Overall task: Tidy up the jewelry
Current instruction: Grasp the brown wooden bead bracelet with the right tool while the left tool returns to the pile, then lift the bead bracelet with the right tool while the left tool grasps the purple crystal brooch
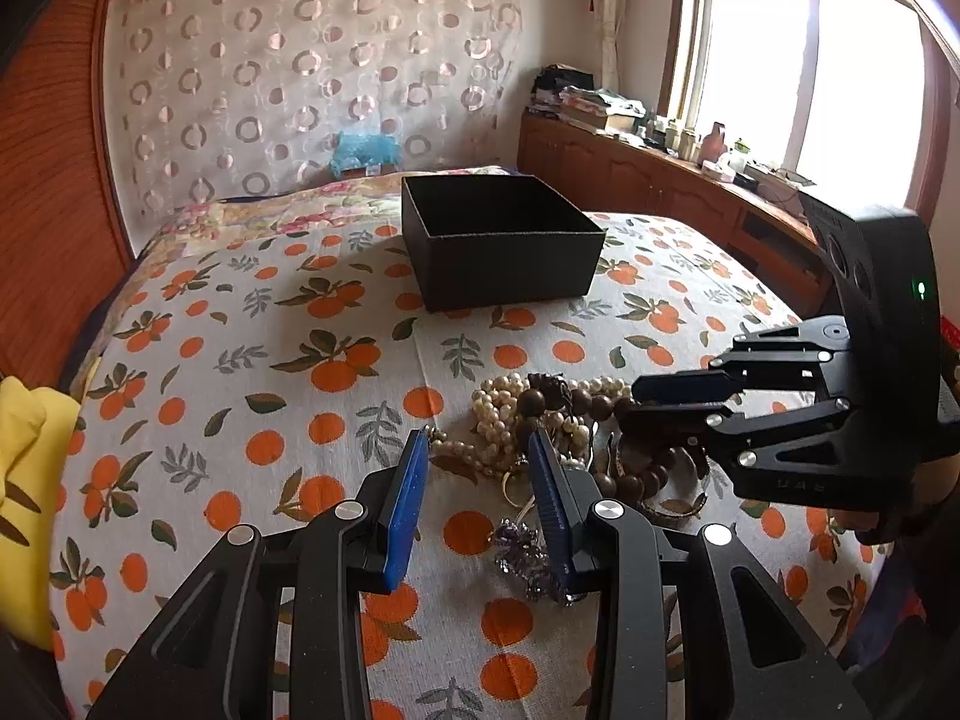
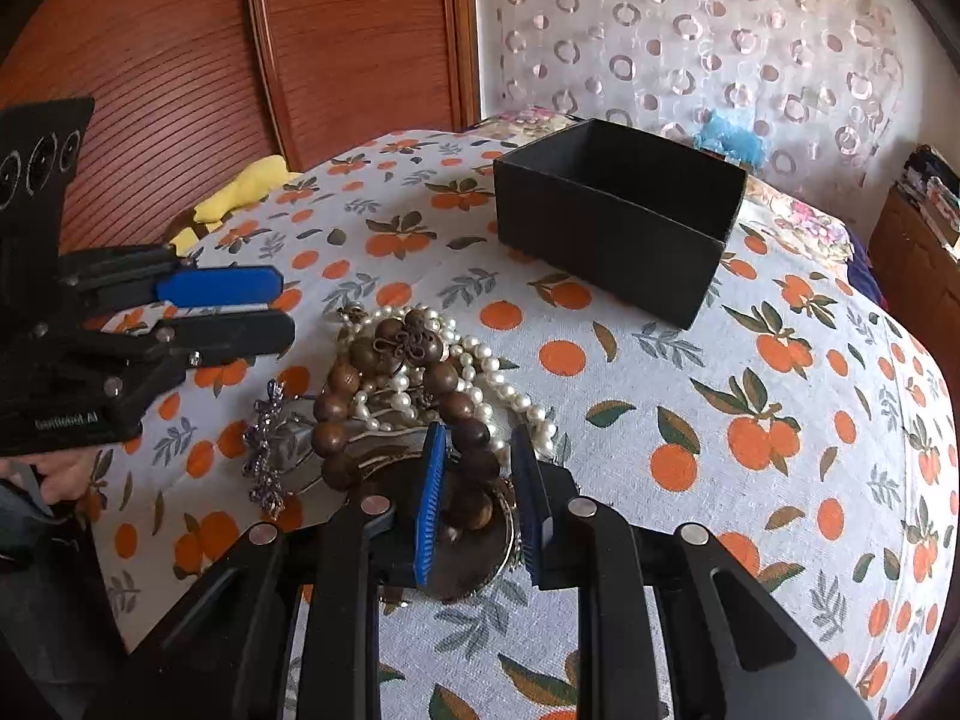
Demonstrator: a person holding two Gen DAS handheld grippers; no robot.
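Left wrist view
My left gripper: jaws moderately spread and holding nothing, blue pads pointing forward over the bedspread.
Jewelry pile: just past my fingertips and slightly to their right; pearl strands tangled with a brown wooden bead bracelet.
Purple beaded piece: lies below and between my two fingers, close to the right one.
Black box: open-topped, farther ahead beyond the pile, well apart from it.
My right gripper: reaches in from the right, its tips at the pile's right edge.

Right wrist view
My right gripper: jaws narrowly parted, straddling the wooden bead bracelet; I cannot tell whether the pads touch the beads.
Pearl strands: heaped just ahead of my fingertips, under and around the bracelet.
Purple beaded piece: to the left of my fingers, beside the pile.
Black box: ahead and to the right, interior in shadow.
My left gripper: to my left, jaws parted, tips near the pile's left edge.
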